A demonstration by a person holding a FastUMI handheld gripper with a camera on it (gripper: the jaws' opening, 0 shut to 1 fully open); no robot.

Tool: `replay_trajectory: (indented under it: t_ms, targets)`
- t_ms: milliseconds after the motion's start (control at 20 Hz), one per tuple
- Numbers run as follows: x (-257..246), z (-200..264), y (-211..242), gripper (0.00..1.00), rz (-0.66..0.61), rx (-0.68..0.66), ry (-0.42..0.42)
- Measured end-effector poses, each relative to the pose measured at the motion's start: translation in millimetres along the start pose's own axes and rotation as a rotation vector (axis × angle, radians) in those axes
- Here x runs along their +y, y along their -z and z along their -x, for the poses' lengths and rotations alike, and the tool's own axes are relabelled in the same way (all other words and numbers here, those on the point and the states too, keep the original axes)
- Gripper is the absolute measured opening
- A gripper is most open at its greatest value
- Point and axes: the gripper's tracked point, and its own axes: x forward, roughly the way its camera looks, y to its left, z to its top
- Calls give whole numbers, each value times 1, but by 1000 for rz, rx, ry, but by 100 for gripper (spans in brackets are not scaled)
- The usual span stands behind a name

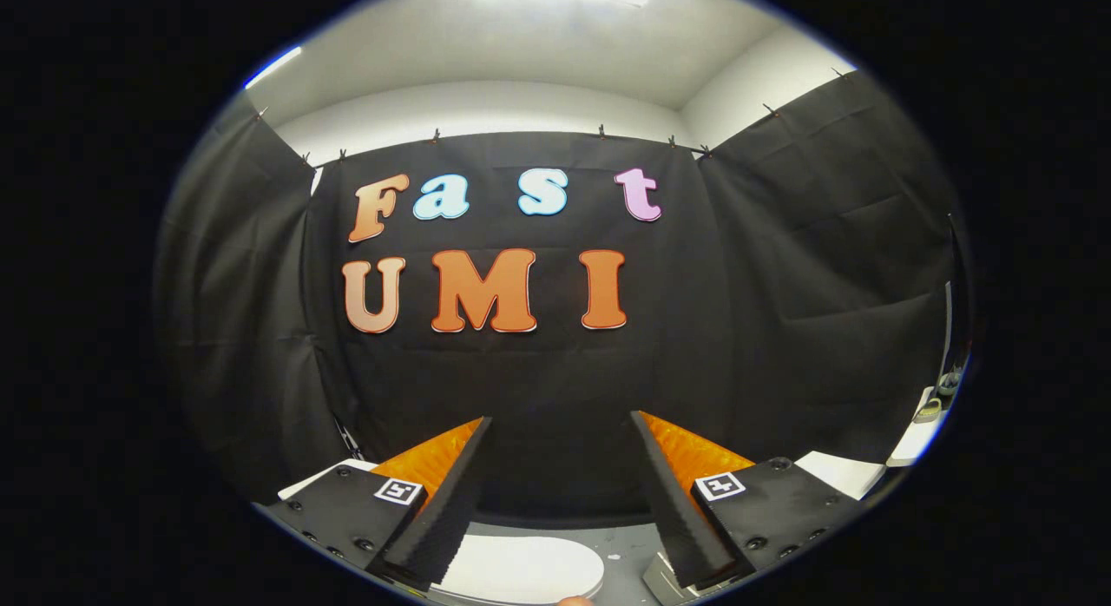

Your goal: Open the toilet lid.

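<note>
My gripper (560,424) stands open, its two fingers spread wide with nothing between them. It points level at the booth's black cloth wall. Low down between the finger bases lies a white rounded surface (521,567), which looks like the closed toilet lid, flat and well below the fingertips. The fingers are apart from it and do not touch it.
A grey floor or platform (625,554) runs around the white surface. White flat pieces (838,471) lie behind the right finger, another (325,476) behind the left. Black cloth (825,285) closes in the front and both sides. A small metal part (664,580) sits by the right finger base.
</note>
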Motion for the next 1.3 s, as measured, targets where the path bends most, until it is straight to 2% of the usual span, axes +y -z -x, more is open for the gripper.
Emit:
replay_trajectory:
  t_ms: [650, 950, 1300]
  targets:
    - [-25, -8, 44, 98, -41, 7, 1]
    - [-38, -18, 116, 98, -170, 82, -55]
    - [-80, -26, 232, 98, -304, 209, 4]
